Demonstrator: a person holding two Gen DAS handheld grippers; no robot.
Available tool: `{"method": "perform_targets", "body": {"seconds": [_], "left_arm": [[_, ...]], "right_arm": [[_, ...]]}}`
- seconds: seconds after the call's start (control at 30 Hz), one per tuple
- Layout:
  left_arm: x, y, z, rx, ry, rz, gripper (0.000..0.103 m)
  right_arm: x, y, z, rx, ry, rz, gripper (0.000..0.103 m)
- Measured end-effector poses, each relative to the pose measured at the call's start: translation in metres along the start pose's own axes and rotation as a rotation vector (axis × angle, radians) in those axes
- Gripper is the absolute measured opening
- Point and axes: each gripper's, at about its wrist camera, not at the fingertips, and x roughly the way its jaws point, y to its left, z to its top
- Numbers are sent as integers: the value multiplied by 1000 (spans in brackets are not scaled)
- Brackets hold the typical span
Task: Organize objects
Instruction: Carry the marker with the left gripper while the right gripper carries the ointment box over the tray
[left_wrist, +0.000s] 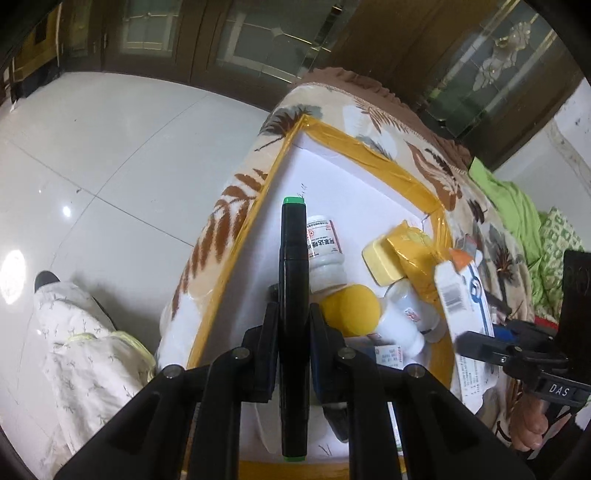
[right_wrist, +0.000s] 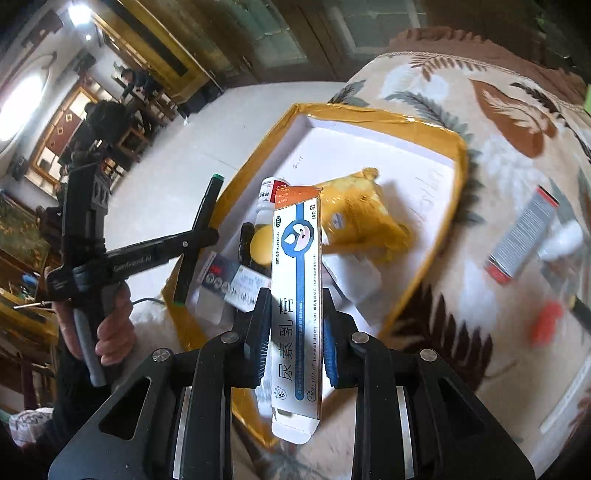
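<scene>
**Marker and box held over the tray**

While the left gripper (left_wrist: 293, 325) is clamped tight on a black marker (left_wrist: 293, 295) with green ends, the right gripper (right_wrist: 295, 328) pinches a long white and blue box (right_wrist: 297, 280) between its pads, its jaws only partly closed. Both things hang above a white tray (left_wrist: 332, 177) with a yellow taped rim, which lies on a leaf-patterned blanket (right_wrist: 498, 122). In the tray lie a white bottle (left_wrist: 325, 251), a yellow ball (left_wrist: 351, 308), a second small white bottle (left_wrist: 400, 319), a pale yellow block (left_wrist: 380, 264) and a crumpled yellow bag (right_wrist: 364, 218). On the blanket, well apart from the tray, lies a grey tube (right_wrist: 521, 240) with red ends. A hand (right_wrist: 110, 321) grips the left gripper's handle.
</scene>
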Motion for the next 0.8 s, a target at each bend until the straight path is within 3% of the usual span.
{"method": "perform_targets", "body": {"seconds": [0.33,0.8], "left_arm": [[24,-2,4,14,86,14,13],[29,1,4,-5,101,43,13]], "right_arm": [[35,17,16,-78,57,-102,24],[50,14,17,-45,67,-111,24]]}}
